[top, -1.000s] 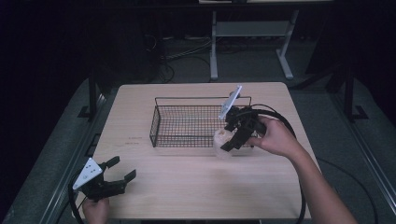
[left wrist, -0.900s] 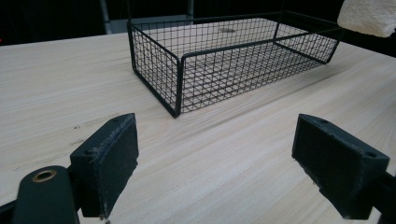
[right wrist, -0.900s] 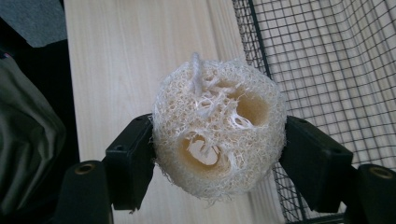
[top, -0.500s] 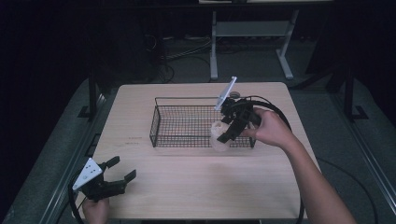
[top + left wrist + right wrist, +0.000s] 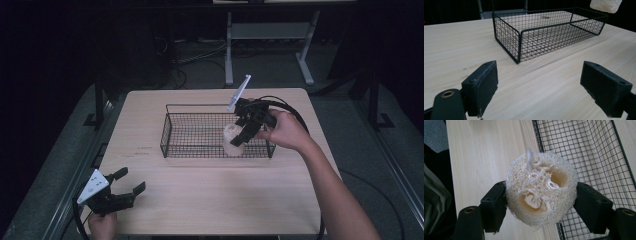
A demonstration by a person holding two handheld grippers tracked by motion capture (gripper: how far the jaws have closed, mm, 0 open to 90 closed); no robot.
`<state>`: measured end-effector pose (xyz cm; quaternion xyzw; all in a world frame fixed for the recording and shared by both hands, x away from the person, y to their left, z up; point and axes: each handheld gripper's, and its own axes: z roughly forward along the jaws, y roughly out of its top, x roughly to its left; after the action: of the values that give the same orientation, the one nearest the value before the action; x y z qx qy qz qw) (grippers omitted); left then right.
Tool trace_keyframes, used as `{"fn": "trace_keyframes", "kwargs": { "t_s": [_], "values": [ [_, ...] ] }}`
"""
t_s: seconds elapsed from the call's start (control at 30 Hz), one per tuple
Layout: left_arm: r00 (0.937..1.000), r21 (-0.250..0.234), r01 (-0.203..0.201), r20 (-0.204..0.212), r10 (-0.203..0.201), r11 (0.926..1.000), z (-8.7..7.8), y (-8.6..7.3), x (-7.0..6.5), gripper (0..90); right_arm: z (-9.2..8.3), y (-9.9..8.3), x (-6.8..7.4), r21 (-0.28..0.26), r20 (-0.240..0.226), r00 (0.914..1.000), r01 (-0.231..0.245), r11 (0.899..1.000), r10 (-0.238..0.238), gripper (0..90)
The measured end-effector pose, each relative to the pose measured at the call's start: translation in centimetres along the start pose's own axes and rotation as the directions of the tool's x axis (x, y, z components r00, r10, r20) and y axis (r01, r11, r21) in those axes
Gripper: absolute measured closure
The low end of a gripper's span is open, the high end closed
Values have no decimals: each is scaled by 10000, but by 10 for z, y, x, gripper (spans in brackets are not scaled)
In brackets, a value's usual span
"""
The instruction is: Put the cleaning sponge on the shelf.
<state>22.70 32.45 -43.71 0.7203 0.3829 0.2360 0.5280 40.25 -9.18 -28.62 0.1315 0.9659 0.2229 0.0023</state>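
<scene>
firmly, the right hand-held gripper clamps the loofah above the basket.

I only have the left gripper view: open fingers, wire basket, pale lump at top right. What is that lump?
Observer: A loofah sponge, clamped between the right gripper's fingers.
Operator: Over the basket yet?
Observer: In the high view it hangs at the wire basket's near right rim, roughly over the wall.
Operator: Anything already inside?
Observer: No, the mesh floor looks bare in the high view.
</scene>
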Motion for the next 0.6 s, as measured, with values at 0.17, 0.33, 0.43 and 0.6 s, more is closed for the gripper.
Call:
{"fn": "trace_keyframes", "kwargs": {
  "t_s": [0.17,0.33,0.43,0.6],
  "values": [
    [10000,26,14,30,-14,10000,0,0,0,139,1,4,-8,-35,-17,10000,-75,10000,75,291],
    [10000,-35,33,8,-33,10000,-1,0,1,138,2,9,-16,40,49,9998,-192,9998,192,291],
    [10000,-41,27,-4,-27,10000,-1,0,1,138,4,12,-23,6,94,9995,-317,9995,317,291],
    [10000,-30,46,0,-46,10000,-1,-1,1,138,4,14,-31,-53,76,9989,-462,9989,463,291]
  ]
}}
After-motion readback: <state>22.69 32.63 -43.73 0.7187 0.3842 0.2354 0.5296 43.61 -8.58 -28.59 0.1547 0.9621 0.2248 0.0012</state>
